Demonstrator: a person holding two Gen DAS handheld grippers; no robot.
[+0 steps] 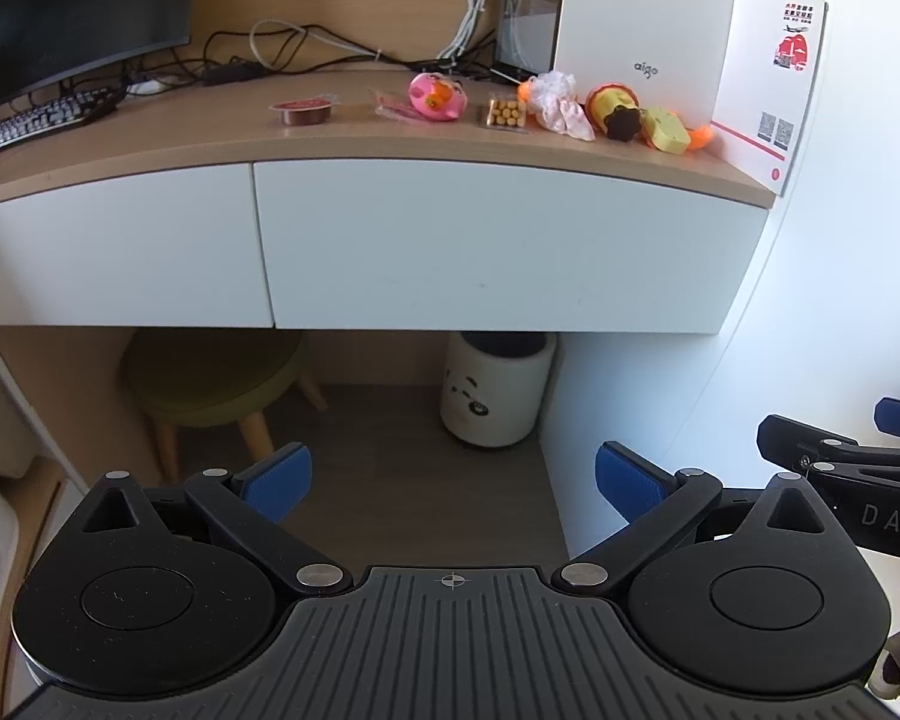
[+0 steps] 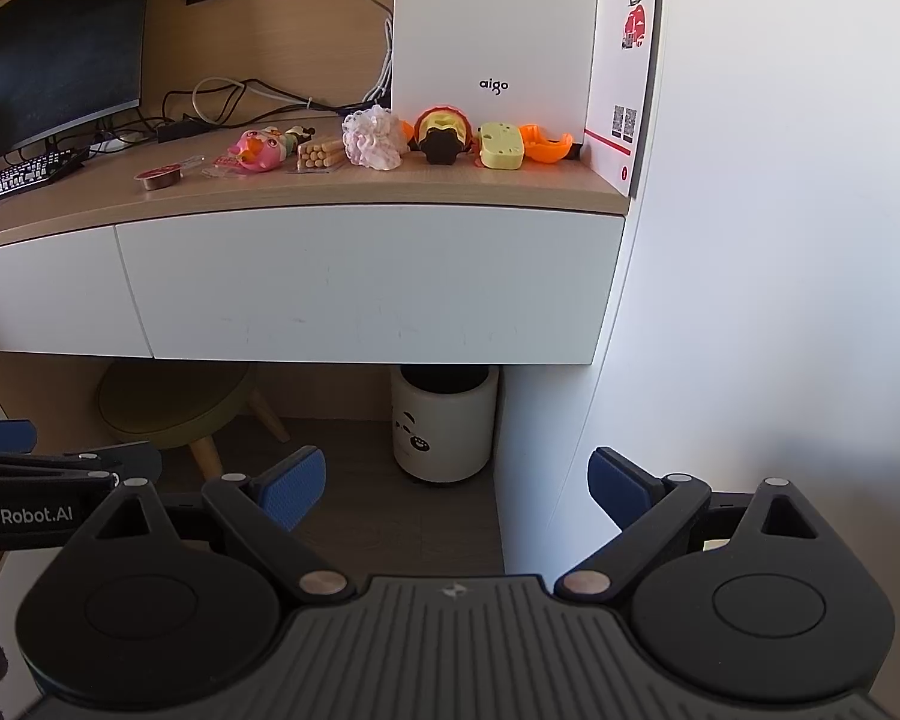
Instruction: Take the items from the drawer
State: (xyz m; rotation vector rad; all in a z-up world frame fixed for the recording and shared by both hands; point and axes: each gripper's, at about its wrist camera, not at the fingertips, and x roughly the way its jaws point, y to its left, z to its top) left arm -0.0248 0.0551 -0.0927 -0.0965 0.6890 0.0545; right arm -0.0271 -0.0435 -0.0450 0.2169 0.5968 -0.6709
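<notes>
Both hand-held grippers, left (image 1: 453, 480) and right (image 2: 456, 489), hung wide apart and empty, back from the shut drawer (image 1: 498, 246) under the table (image 1: 390, 141); its handleless front probably needed hooking from the lower edge.

Matt wood-grain desk top (image 2: 390, 189) above a smooth white drawer front (image 2: 366, 282). Grippers' finger pads (image 1: 279, 480) are textured blue rubber on matt black plastic.
</notes>
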